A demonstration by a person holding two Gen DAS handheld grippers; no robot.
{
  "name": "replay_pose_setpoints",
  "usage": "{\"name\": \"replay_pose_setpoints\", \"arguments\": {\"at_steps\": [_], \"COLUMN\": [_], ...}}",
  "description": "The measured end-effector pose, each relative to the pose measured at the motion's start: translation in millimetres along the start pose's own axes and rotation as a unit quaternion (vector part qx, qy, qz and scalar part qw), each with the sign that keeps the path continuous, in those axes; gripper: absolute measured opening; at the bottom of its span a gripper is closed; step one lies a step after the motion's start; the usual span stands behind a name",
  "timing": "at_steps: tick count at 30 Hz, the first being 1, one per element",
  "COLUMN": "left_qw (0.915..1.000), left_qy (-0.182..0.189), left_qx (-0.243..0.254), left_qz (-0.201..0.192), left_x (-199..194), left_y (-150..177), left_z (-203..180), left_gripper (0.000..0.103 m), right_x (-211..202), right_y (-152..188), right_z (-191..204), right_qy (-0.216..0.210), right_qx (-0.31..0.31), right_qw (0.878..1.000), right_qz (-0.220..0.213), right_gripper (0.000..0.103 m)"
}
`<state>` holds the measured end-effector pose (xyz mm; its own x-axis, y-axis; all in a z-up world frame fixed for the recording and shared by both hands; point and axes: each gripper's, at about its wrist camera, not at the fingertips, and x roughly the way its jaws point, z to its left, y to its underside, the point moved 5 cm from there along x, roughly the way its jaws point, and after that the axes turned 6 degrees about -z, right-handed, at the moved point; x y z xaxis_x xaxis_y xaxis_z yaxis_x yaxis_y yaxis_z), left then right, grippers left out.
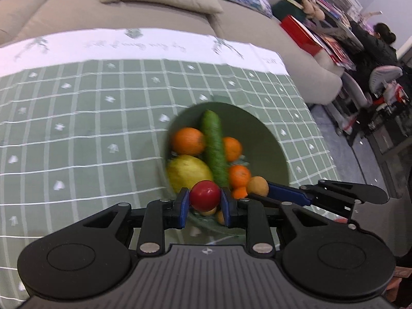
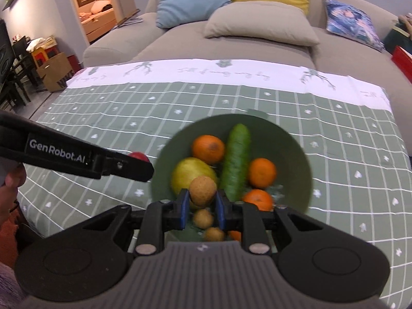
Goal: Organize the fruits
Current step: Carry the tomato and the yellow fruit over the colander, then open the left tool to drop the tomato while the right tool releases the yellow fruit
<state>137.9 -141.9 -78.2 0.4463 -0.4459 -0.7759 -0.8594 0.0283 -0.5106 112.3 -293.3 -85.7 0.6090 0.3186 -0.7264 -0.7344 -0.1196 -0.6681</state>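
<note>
A green bowl [image 1: 267, 144] [image 2: 288, 141] on the checked tablecloth holds a cucumber [image 1: 215, 149] [image 2: 235, 159], a yellow fruit [image 1: 188, 172] [image 2: 189, 173], several oranges [image 1: 188, 141] [image 2: 208, 148] and small tan fruits [image 2: 203, 218]. My left gripper [image 1: 205, 202] is shut on a red round fruit [image 1: 205, 198] above the bowl's near rim; that fruit peeks out in the right wrist view [image 2: 138, 156]. My right gripper [image 2: 200, 206] is shut on a tan round fruit [image 2: 203, 190] [image 1: 257, 185] over the bowl.
The green checked cloth [image 1: 90, 128] [image 2: 116, 118] covers the table. A beige sofa with cushions [image 2: 260, 23] stands behind it. A red box [image 1: 300, 33] lies at the right. A person [image 1: 378, 43] sits at a desk far right.
</note>
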Motion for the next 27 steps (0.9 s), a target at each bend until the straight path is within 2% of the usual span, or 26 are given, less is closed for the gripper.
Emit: {"name": "replay_pose_setpoints", "arguments": {"at_steps": [5,9,16,24,27], "left_qw": [0.9992,0.998,0.9922,0.9877,0.989], "left_qy": [0.009,0.01,0.01,-0.001,-0.003], "left_qx": [-0.012,-0.025,-0.071,-0.094,-0.088], "left_qz": [0.036,0.057,0.102,0.125,0.119], "left_x": [26,45,73,91,92], "left_y": [-2,-1,6,11,8], "left_z": [-13,-16,-14,-10,-12], "left_gripper": [0.029,0.029,0.028,0.029,0.029], "right_x": [6,15,36,50,56], "right_y": [2,4,8,10,12], "right_z": [-19,-30,-40,-48,-50], "right_qy": [0.016,0.013,0.014,0.003,0.005], "right_qx": [-0.006,-0.009,-0.026,-0.024,-0.021], "right_qw": [1.0,1.0,0.998,0.998,0.998], "right_qz": [0.014,0.026,0.046,0.057,0.062], "right_gripper": [0.018,0.018,0.018,0.018,0.018]}}
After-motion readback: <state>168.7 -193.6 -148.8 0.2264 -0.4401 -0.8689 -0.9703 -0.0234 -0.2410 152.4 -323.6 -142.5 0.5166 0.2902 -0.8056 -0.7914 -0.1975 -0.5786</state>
